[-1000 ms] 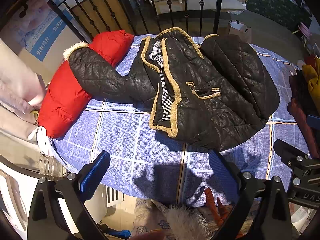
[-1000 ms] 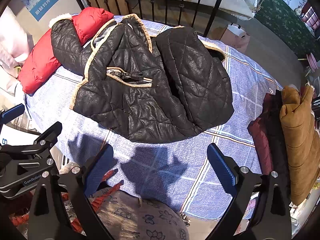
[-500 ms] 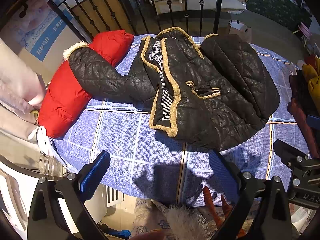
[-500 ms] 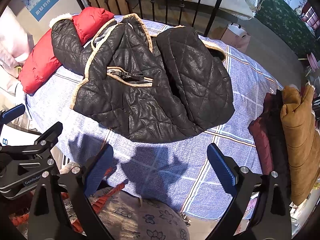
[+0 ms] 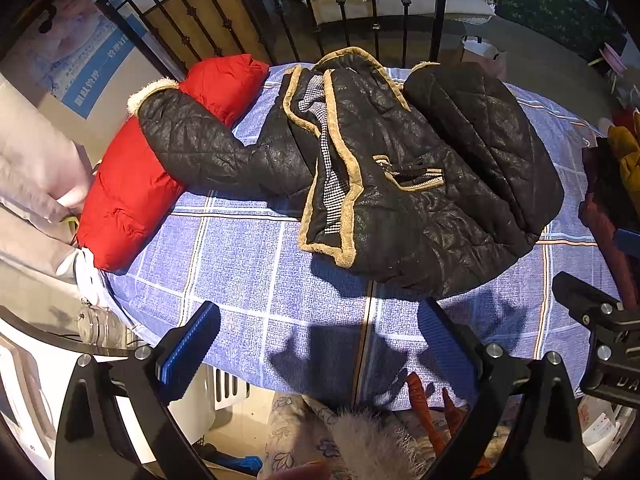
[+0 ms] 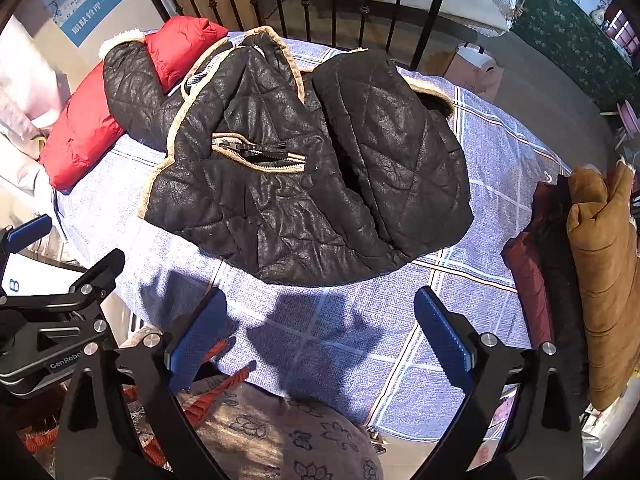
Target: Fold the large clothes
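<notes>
Left gripper (image 5: pixel 316 344): black frame, blue ribbed pads, jaws standing wide apart and holding nothing, hovering above the near edge of the table. Right gripper (image 6: pixel 320 336): same build, jaws likewise spread wide and empty, hovering over the near edge just beside the left one; its body is showing at the right margin of the left wrist view.

Table (image 5: pixel 248 264): rounded top, wearing a blue cloth with a pale and orange check; shadows of both grippers are falling on its near part.

Black quilted jacket with tan fleece trim (image 5: pixel 400 168): lying across the middle and far half of the table, partly folded. One front panel is turning back and showing a small-check lining (image 5: pixel 334 184). A zipped chest pocket edged in tan (image 6: pixel 256 156) is facing up. The right-hand portion is folding over the body as a rounded mound. One sleeve with a white fleece cuff (image 5: pixel 150 90) is stretching toward the far left edge and resting on the red garment.

Red puffer garment (image 5: pixel 128 196): lying along the left edge of the table, partly under that sleeve.

Stack of folded clothes, tan suede over dark and maroon layers (image 6: pixel 596 264): sitting at the right edge, well apart from the jacket.

Black iron railing (image 5: pixel 372 12): standing beyond the far edge.
</notes>
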Demonstrator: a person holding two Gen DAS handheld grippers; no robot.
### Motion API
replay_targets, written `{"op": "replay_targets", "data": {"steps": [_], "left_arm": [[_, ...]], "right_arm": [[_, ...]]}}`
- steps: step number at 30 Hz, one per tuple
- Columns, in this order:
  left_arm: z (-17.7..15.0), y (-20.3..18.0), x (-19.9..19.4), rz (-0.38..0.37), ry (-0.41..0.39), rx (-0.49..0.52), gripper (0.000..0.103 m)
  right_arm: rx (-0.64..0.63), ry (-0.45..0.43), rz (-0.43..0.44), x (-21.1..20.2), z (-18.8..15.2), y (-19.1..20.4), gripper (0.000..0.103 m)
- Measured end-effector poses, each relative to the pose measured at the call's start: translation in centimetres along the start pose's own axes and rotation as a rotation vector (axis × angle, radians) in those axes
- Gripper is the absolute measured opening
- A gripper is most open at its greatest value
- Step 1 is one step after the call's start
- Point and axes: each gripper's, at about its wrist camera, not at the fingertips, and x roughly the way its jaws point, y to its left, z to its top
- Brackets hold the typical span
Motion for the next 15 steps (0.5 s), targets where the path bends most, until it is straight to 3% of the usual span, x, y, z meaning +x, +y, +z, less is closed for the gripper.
{"op": "replay_targets", "data": {"steps": [4, 9, 15], "left_arm": [[-0.1, -0.3, 0.5, 0.015, 0.011, 0.008, 0.097], [-0.1, 0.9, 1.6, 0.018, 0.046, -0.021, 0.097], [-0.7, 7.1, 3.0, 0.030, 0.070, -0.159, 0.097]], "right_arm": [[0.018, 0.016, 0.000, 0.4, -0.1, -1.1, 0.094], [0.054, -0.063, 0.072, 1.0, 0.1, -3.3, 0.094], [0.066, -0.081, 0.166, 4.6, 4.5, -3.8, 0.094]]}}
